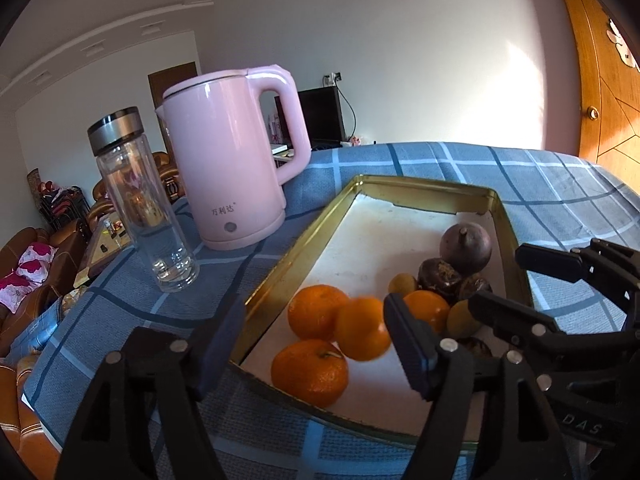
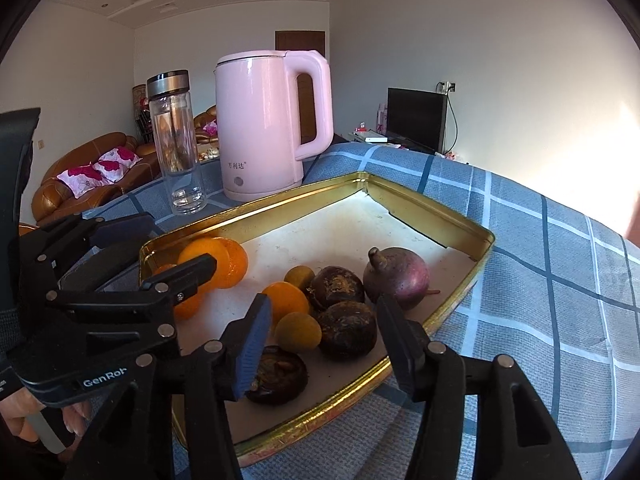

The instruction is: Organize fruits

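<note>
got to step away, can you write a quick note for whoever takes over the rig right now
Left gripper: open, empty, above the tray's near-left corner, by the oranges.
Right gripper: open, empty, over the dark fruits.
All fruit lies in the gold tray: oranges at one end; dark fruits, small yellow-green ones, a purple fruit and one orange mixed at the other.
Done: oranges mostly grouped.
Left: probably sort the mixed cluster.

A glossy gilt metal tray (image 2: 448,232) sits on matt woven checked cloth (image 2: 540,280); smooth pink plastic kettle (image 2: 264,128); clear glass bottle (image 2: 176,148), brushed-metal cap; dimpled oranges (image 1: 316,312).
</note>
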Motion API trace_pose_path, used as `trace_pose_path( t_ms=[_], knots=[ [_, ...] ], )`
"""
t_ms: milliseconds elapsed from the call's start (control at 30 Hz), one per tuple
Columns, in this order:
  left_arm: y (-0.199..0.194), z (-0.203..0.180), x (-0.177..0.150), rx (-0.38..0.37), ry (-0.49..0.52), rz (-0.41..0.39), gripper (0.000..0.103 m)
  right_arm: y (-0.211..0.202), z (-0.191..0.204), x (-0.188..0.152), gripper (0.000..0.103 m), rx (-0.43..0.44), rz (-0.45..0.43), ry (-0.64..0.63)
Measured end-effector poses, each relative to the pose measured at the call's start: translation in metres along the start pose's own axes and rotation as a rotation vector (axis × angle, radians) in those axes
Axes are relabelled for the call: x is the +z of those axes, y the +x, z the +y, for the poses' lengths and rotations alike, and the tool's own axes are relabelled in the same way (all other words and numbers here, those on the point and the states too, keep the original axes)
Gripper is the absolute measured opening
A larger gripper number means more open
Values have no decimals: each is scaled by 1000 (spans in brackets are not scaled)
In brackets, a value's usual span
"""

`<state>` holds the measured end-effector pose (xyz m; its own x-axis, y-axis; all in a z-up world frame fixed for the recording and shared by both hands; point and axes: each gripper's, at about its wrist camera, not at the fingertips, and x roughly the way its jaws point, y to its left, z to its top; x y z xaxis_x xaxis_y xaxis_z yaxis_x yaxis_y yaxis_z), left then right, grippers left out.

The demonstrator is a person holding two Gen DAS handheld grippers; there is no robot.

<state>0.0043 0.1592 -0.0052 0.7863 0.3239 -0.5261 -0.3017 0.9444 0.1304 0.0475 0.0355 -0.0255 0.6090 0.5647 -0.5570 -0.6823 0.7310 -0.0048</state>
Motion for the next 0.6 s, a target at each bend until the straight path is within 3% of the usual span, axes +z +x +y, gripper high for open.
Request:
trace_pose_path(
  t_ms=[233, 600],
  knots=[
    [-27, -5, 8, -16, -29, -81, 91, -37, -13, 0, 70, -114, -83, 9],
    [-56, -16, 15, -28, -38, -145, 96, -84, -31, 1, 75, -173, -175, 54]
  ],
)
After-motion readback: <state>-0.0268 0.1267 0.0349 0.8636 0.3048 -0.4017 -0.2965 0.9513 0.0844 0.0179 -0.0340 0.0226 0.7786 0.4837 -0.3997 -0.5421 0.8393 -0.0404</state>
